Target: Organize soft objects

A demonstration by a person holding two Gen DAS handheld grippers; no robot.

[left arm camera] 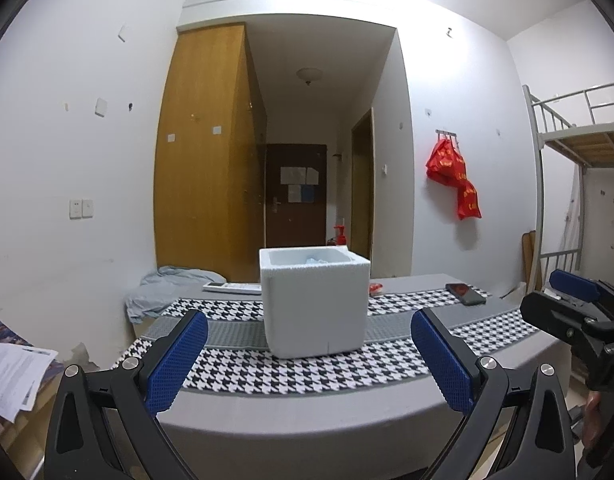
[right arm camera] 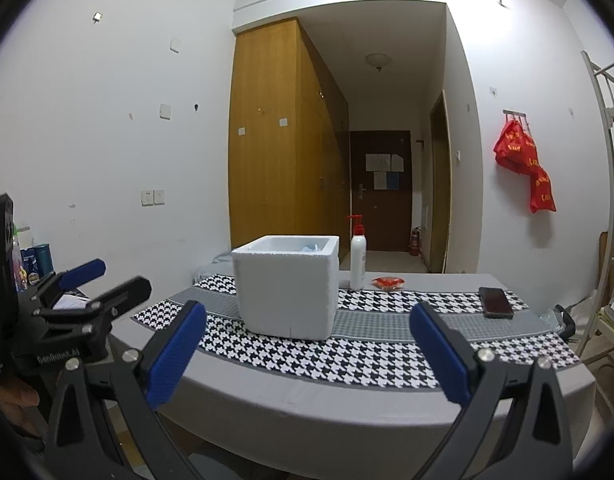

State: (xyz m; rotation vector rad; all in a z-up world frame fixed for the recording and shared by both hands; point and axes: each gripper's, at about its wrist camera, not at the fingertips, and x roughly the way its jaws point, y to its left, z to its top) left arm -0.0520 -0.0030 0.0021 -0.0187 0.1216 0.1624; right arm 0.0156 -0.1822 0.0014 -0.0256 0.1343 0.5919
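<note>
A white foam box (left arm camera: 315,304) (right arm camera: 287,290) stands on the houndstooth runner (left arm camera: 291,372) (right arm camera: 371,356) of a grey table, with something pale blue just showing inside it. A light blue cloth (left arm camera: 163,288) lies crumpled at the table's far left end. A small red soft packet (right arm camera: 388,282) (left arm camera: 375,289) rests behind the box to the right. My left gripper (left arm camera: 309,360) hovers open before the table's front edge, facing the box, empty. My right gripper (right arm camera: 307,356) is open too, empty, right of the left one (right arm camera: 83,292).
A white pump bottle (right arm camera: 357,256) stands right of the box. A dark phone (right arm camera: 495,302) (left arm camera: 466,294) lies on the runner at the right. A white remote (left arm camera: 231,288) sits behind the box. Papers (left arm camera: 15,376) lie at left; a bunk bed frame (left arm camera: 567,152) stands at right.
</note>
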